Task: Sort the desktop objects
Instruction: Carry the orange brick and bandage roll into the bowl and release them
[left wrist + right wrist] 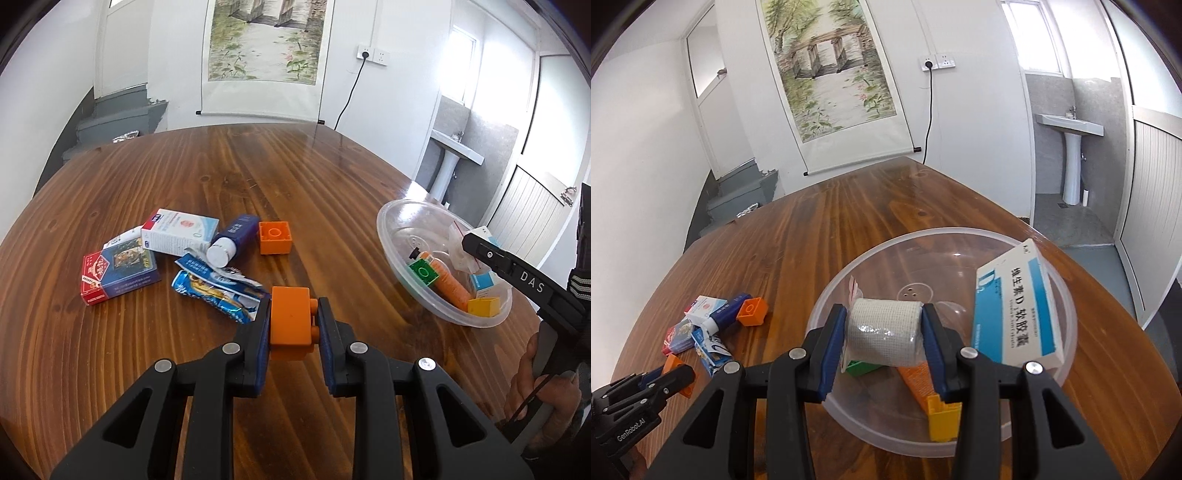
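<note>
My left gripper (293, 310) is shut on an orange toy brick (290, 323), held a little above the wooden table (258, 177). My right gripper (884, 317) is shut on a white gauze roll (884, 334) in clear wrap, held over a clear plastic bowl (923, 266). In the bowl lie a blue-and-white medicine box (1015, 314), a green brick (862, 367), an orange tube (918, 380) and a yellow brick (943, 417). In the left wrist view the bowl (406, 221) stands to the right, with the right gripper's black finger (517, 271) above it.
A pile lies left of centre: a second orange brick (274, 237), a blue bottle with a white cap (232, 240), a white-and-blue box (181, 230), a red-and-blue card pack (118, 271) and a blue snack wrapper (218, 291). A hand (546, 391) holds the right gripper.
</note>
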A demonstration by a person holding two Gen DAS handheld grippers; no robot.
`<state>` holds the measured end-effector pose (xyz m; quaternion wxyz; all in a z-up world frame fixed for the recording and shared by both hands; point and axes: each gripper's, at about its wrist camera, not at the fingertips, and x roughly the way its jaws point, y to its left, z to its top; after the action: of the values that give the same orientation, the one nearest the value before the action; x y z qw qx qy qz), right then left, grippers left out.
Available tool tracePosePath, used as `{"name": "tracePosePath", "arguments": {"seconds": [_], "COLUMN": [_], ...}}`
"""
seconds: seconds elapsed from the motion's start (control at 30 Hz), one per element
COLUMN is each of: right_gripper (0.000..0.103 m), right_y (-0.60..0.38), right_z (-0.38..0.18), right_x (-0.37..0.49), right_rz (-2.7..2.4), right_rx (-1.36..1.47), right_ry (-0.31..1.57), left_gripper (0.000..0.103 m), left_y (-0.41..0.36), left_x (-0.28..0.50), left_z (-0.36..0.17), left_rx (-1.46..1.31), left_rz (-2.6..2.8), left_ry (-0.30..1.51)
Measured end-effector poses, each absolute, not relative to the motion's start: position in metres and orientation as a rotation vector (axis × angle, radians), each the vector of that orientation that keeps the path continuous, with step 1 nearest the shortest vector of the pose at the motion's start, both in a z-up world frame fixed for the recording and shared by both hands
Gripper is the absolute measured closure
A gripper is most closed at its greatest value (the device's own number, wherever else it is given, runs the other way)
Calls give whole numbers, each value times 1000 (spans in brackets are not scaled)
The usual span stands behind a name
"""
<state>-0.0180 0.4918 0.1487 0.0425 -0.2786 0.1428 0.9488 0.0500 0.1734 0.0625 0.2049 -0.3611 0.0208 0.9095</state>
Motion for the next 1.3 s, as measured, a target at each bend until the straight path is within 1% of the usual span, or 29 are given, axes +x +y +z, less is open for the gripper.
{"name": "tracePosePath", "arguments": {"seconds": [0.2, 0.27, 0.3, 0.33, 0.43, 0.67, 1.0, 1.3], "right_gripper": [57, 54, 51, 50, 50, 50, 50, 50], "right_y": [513, 520, 522, 524, 526, 535, 544, 548], "right_z": [142, 142, 143, 144, 147, 147, 150, 151], "right_x": [-21, -20, -20, -18, -14, -11, -3, -2], "right_rz": [2856, 2830, 2821, 2817, 2819, 2803, 2788, 2782], "right_rx": [-836, -817, -801, -782, -732, -698, -624, -609], "right_ry": [468, 488, 490, 482, 464, 550, 586, 615], "left_gripper": [78, 78, 78, 78, 78, 77, 77, 77], "left_y": [200, 209, 213, 217, 229, 264, 315, 329], "left_x": [54, 54, 54, 54, 54, 57, 53, 42], "left_z": [71, 74, 76, 78, 82, 85, 76, 57], "left_rx": [-989, -981, -978, -975, -961, -946, -944, -1023], "left_rz": [2491, 2479, 2469, 2460, 2442, 2344, 2223, 2160], "left_ry": [93, 108, 114, 117, 138, 199, 268, 254]}}
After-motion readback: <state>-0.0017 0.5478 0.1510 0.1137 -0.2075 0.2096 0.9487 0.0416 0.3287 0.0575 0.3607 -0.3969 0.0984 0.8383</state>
